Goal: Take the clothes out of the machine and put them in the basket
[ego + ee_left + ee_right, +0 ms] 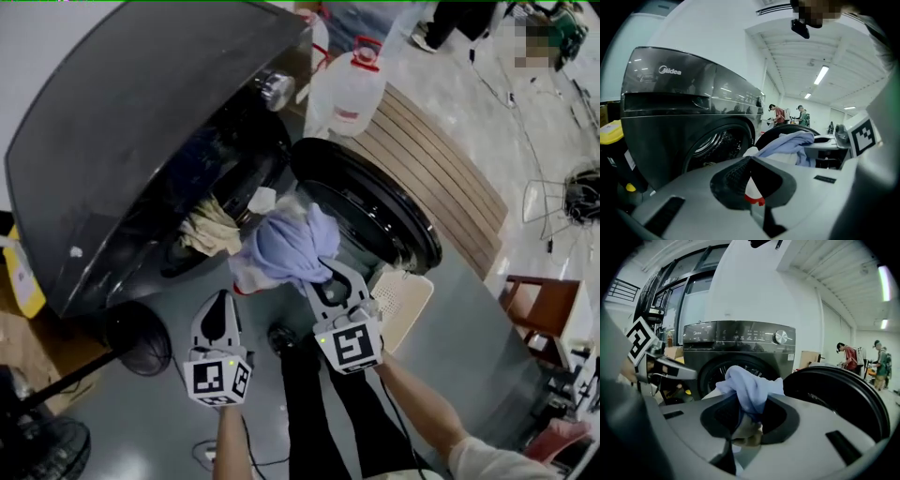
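Observation:
The dark grey washing machine fills the upper left of the head view, its round door swung open. My right gripper is shut on a light blue garment, held bunched in front of the drum mouth. The same garment rises from the jaws in the right gripper view. My left gripper is shut on a white cloth with red trim, seen between the pads as the white cloth. A beige cloth hangs out of the drum. The white perforated basket lies below the door, partly hidden by my right gripper.
A clear water jug stands on a wooden slatted platform behind the door. A black fan sits on the floor at the left, a yellow bottle at the far left. My black-trousered legs are below. People stand far off.

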A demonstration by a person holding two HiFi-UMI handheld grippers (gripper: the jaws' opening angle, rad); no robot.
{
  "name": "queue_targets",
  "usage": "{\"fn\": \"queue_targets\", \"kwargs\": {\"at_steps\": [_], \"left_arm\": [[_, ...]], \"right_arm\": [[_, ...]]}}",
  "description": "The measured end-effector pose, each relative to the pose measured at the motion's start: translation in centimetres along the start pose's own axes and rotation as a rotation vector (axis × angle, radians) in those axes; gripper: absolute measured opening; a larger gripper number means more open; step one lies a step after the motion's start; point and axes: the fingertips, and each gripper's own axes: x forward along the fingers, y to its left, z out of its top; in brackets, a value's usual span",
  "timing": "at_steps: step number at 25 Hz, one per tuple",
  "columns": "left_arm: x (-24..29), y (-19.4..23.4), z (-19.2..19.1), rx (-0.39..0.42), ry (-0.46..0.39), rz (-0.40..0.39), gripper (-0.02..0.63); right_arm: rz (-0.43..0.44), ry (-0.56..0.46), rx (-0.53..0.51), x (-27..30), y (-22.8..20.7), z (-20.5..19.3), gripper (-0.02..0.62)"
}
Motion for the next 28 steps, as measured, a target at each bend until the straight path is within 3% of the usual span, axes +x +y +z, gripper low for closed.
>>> {"fn": "queue_targets", "kwargs": {"at_steps": [11,21,28], "left_arm": [[5.4,-15.2,-3.9,0.105,0.106,-0.249,0.018],[7.2,-29.3,-7.1,0.216,0.189,-0.483,0.018],[7.0,-38.5,-11.6,0.315,0.267,-0.641,0.018]], "right_arm": [[-0.084,0.123,0.09,-10.7,-4.4,-11.4,0.114],[-0.254,0.223,0.27,-22.8,-6.9,-20.2,0.114],[-0.426,0.27,0.392,-30.2,-10.1,-25.8,0.114]]}}
